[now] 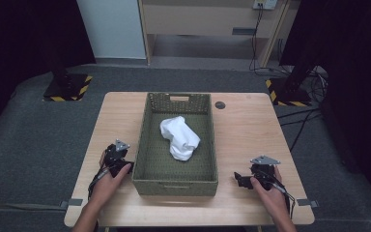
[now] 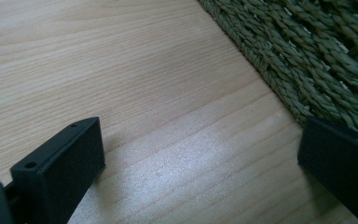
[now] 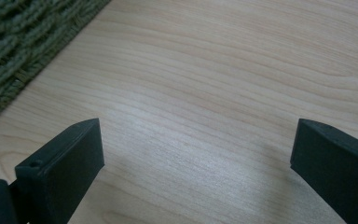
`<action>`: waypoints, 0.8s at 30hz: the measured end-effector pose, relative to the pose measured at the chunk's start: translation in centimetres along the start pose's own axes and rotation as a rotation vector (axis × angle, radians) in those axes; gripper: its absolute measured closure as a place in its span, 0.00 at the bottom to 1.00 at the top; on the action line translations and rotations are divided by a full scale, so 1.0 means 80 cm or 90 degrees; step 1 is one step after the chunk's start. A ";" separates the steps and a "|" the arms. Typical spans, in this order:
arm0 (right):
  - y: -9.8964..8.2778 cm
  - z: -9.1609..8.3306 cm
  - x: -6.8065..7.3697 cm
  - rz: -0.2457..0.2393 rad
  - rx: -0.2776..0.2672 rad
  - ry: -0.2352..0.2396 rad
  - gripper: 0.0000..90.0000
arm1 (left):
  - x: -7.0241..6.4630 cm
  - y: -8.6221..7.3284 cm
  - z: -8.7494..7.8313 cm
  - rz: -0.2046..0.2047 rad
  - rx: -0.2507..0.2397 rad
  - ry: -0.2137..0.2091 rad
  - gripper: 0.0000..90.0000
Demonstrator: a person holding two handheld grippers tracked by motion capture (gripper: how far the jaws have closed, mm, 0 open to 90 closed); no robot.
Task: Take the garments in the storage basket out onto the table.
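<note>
Centrally in the high view we see the wooden table [image 1: 241,130], and on it the green woven basket [image 1: 150,145] filling mid-frame. Inside the basket, just above centre, lies the crumpled white cloth [image 1: 178,137], touched by neither gripper. Our left gripper [image 1: 121,162] rests at lower left, just beside the basket's left wall, jaws spread wide over bare wood. Our right gripper [image 1: 244,179] sits at lower right, near the basket's front corner, jaws likewise apart and empty.
</note>
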State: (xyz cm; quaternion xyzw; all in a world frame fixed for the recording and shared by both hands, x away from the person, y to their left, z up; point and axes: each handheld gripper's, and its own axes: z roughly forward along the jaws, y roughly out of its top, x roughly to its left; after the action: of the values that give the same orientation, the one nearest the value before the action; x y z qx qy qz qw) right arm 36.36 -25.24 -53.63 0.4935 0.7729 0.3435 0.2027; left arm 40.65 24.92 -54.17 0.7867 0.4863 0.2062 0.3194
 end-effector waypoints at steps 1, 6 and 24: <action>0.001 -0.001 0.000 0.002 -0.001 0.000 0.03 | 0.000 0.000 0.000 0.000 0.000 0.000 0.00; 0.003 -0.004 0.001 0.011 0.002 -0.005 0.03 | 0.000 0.000 0.000 0.000 0.000 0.000 0.00; 0.010 -0.016 0.009 -0.014 -0.006 0.003 0.03 | 0.000 0.000 0.000 0.000 0.000 0.000 0.00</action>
State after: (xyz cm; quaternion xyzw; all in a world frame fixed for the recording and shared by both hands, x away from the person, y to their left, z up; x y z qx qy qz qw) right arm 35.70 -24.78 -52.13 0.4834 0.7769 0.3461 0.2073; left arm 40.65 24.92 -54.17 0.7868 0.4863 0.2062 0.3194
